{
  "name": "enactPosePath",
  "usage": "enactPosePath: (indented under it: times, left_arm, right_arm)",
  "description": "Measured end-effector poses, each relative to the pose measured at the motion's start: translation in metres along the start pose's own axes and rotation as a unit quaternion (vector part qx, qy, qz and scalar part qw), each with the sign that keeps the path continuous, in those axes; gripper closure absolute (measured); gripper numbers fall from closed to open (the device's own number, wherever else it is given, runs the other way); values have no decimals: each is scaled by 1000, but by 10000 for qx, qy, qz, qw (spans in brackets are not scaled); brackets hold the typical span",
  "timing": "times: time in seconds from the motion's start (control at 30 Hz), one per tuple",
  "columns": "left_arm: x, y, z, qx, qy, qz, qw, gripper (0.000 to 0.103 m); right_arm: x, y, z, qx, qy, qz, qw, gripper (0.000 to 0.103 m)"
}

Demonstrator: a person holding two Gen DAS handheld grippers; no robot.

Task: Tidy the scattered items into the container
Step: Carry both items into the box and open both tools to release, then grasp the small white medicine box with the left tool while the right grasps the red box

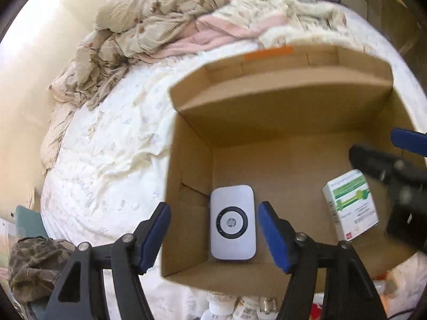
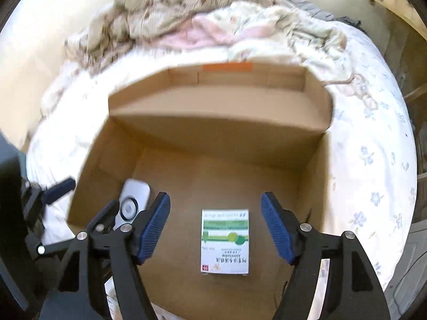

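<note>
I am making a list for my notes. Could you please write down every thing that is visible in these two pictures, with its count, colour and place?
Open cardboard box: one, brown with an orange strip on its far flap, on the bed.
Rounded white device with a dark ring: one, white, on the box floor at its left wall.
White and green medicine carton: one, lying flat on the box floor, right of the device.
Floral bedsheet: one, white, under the box.
Crumpled blankets: a pile, beige and pink, behind the box.
Small bottles and bulb: several, whitish, in front of the box.
Left gripper: one, black with blue pads, open over the device.
Right gripper: one, same colours, open over the carton.
</note>
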State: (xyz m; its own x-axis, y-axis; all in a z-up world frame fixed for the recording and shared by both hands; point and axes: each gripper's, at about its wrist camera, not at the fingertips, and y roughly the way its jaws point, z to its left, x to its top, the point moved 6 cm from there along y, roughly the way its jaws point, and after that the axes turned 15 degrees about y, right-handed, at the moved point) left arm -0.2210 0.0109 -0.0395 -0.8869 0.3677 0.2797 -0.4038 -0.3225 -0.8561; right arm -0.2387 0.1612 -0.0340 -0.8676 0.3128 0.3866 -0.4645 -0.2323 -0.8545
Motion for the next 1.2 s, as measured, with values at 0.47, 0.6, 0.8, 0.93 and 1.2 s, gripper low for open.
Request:
enactPosePath:
  times: [0.47, 0.6, 0.8, 0.93, 1.2]
  left_arm:
    - [-47, -29, 25, -1084, -987, -416, 9883, 34]
    - [-64, -33, 33, -1162, -948, -461, 9876, 34]
    - [-104, -46, 43, -1414, -958, -779, 9822, 34]
    - [-140, -35, 47, -1696, -1293, -814, 9736, 34]
    - [-186, 8, 58, -1796, -2001, -445, 9621, 34]
  right_arm:
    - [-18, -70, 1, 1137, 704, 17, 9910, 28]
    - [-44, -94, 3, 976, 212, -90, 9950, 28]
    - [-87, -104, 4, 704, -454, -31, 9965, 28]
    - [-102, -98, 3, 586, -658, 15, 9961, 28]
    - [-103, -80, -3, 432, -613, 159, 9971, 28]
